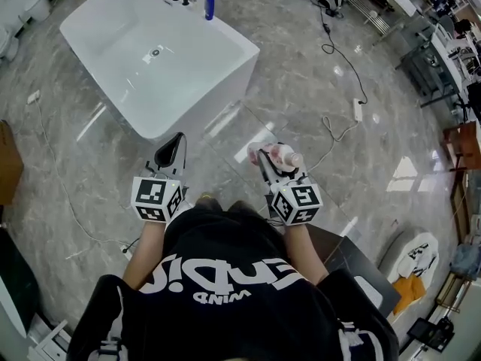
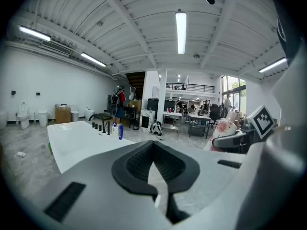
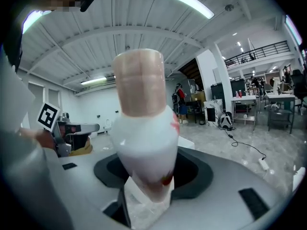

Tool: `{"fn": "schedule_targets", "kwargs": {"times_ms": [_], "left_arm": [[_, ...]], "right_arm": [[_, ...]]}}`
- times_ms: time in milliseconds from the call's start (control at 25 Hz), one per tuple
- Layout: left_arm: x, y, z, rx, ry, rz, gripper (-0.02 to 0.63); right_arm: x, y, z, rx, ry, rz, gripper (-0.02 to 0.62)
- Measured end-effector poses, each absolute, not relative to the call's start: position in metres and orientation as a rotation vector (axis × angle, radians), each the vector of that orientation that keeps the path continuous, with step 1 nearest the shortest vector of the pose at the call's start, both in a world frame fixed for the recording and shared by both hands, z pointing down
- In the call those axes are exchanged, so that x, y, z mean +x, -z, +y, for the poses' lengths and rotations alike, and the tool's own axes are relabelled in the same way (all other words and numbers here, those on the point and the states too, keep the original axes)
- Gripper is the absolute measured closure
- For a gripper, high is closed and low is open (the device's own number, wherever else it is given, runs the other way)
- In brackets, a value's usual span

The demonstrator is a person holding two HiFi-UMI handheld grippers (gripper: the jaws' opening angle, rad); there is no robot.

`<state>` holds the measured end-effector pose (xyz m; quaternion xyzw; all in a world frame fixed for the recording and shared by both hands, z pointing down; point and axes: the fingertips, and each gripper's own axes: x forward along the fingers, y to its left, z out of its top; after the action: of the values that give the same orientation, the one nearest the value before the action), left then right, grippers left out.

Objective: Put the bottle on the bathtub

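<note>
The right gripper [image 1: 278,157] clamps 1 bottle [image 3: 144,128], the left gripper's [image 1: 178,140] jaws are together and empty, 1 bathtub [image 1: 228,34] ahead.

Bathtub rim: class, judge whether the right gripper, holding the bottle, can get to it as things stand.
Probably yes, after a step forward: the right gripper is shut on the bottle, only bare floor lies between it and the bathtub, whose near rim is free.
</note>
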<state>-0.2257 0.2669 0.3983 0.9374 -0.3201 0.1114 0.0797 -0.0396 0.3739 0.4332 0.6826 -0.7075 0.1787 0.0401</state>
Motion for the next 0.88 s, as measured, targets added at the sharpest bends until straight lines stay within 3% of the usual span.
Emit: {"fn": "schedule_targets", "kwargs": {"times_ms": [360,880], "left_arm": [[-0.207,-0.414,0.218,2.817,-0.351,-0.869,0.600],[-0.123,-0.431,0.112,2.791,-0.413,-0.886,0.600]], "right_arm": [[-0.024,-0.437,0.333,2.169,-0.533,-2.108,0.356],[0.063,-0.459,0.221,2.150,-0.589,-2.131,0.356]]}}
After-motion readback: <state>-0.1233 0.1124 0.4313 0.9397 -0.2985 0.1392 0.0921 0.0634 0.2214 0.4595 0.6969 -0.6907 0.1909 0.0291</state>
